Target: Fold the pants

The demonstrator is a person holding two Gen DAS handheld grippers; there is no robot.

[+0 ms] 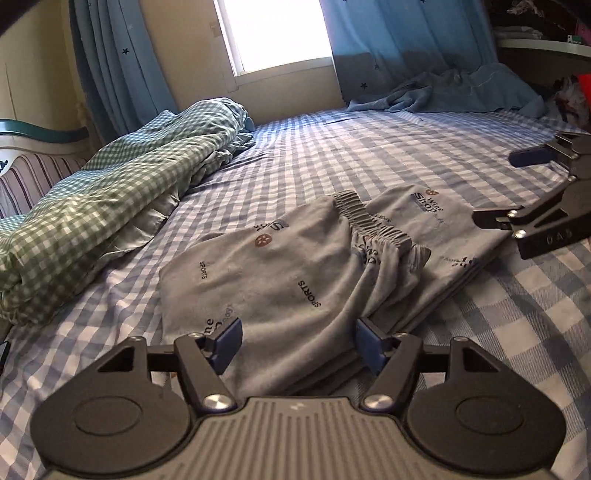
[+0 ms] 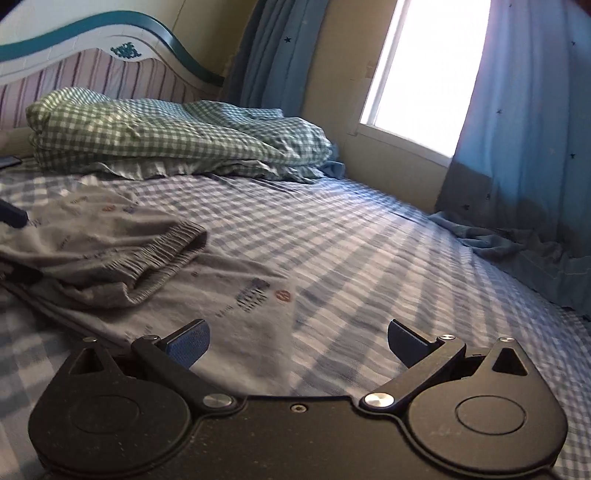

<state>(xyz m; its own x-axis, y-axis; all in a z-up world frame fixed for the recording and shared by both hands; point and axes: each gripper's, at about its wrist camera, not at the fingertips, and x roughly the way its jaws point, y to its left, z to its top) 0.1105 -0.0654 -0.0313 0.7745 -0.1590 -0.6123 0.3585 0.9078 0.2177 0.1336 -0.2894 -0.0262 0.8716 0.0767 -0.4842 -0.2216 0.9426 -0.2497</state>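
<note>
Bedroom, daylight from a window [image 1: 275, 33] flanked by blue star-print curtains [image 1: 402, 48]. The bed carries a blue-and-white checked sheet [image 1: 332, 147]; a green checked duvet [image 1: 110, 177] is bunched along the headboard [image 2: 92, 62] side.

The grey printed pants [image 1: 295, 266] lie on the sheet, partly folded: the upper part is doubled over the flat-stacked legs, with the elastic waistband [image 1: 369, 218] exposed and rumpled across the middle.

Left gripper [image 1: 298, 345]: jaws parted wide, nothing between them. It sits at the near edge of the pants, its blue pads [image 1: 229, 341] over the grey cloth; contact cannot be confirmed.

Right gripper [image 2: 298, 345]: jaws spread wide, holding nothing. It is at the far end of the folded legs, with the waistband ahead and to its left. In the left wrist view it appears at the right edge [image 1: 517, 184], above the pants' end.
</note>
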